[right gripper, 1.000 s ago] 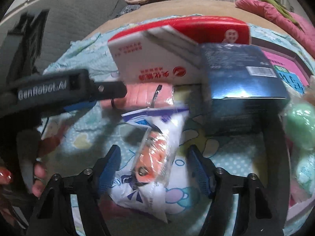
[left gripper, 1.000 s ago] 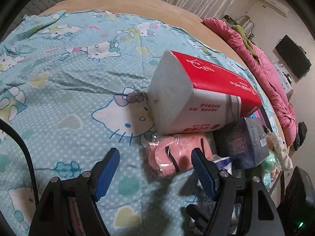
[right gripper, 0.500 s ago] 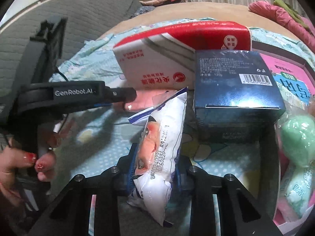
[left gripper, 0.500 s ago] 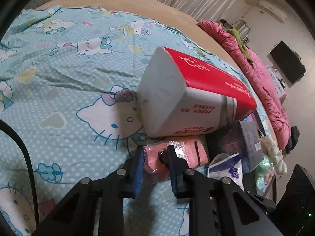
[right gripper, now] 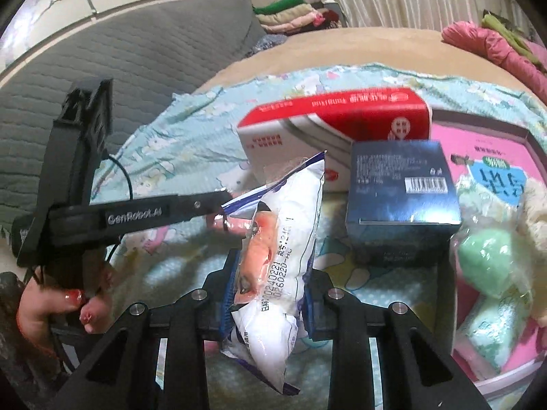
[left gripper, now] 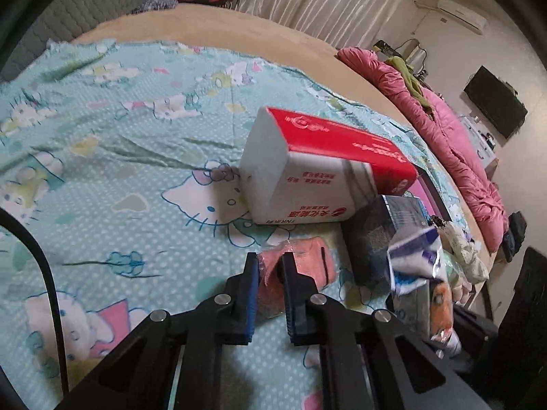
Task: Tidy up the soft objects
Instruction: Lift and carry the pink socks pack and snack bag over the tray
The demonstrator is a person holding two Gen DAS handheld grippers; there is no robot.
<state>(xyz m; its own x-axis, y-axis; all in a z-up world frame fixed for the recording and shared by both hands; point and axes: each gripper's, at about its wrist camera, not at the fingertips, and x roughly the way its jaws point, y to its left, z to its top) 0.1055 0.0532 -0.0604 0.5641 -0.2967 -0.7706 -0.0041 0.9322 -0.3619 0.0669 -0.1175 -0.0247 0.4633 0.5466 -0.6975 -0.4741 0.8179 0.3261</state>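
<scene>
The bed (left gripper: 102, 157), covered with a cat-print sheet, is carrying everything here. On it the red and white tissue pack (left gripper: 318, 171) is lying, with the dark blue box (right gripper: 403, 191) just beside it, and a pink tray (right gripper: 492, 157) is sitting at the far right with green soft items (right gripper: 492, 259) in it.

The left tongs (left gripper: 268, 273) are closing narrowly on the pink wrapped bundle (left gripper: 301, 266), which is lying on the sheet in front of the tissue pack. The right tongs (right gripper: 270, 294) are holding the white plastic packet (right gripper: 283, 249) by its middle, and its upper end is standing up freely.

I think the packet may be slipping, because its film looks smooth and the tongs are gripping only a soft middle part. The pink bundle is pinched at one end only, so it may be twisting or dropping when lifted. The two tools are also near each other and may be colliding.

Only the right view is showing the tray and the person's hand (right gripper: 61, 307) on the left tool. Only the left view is showing the pinch on the bundle clearly.
</scene>
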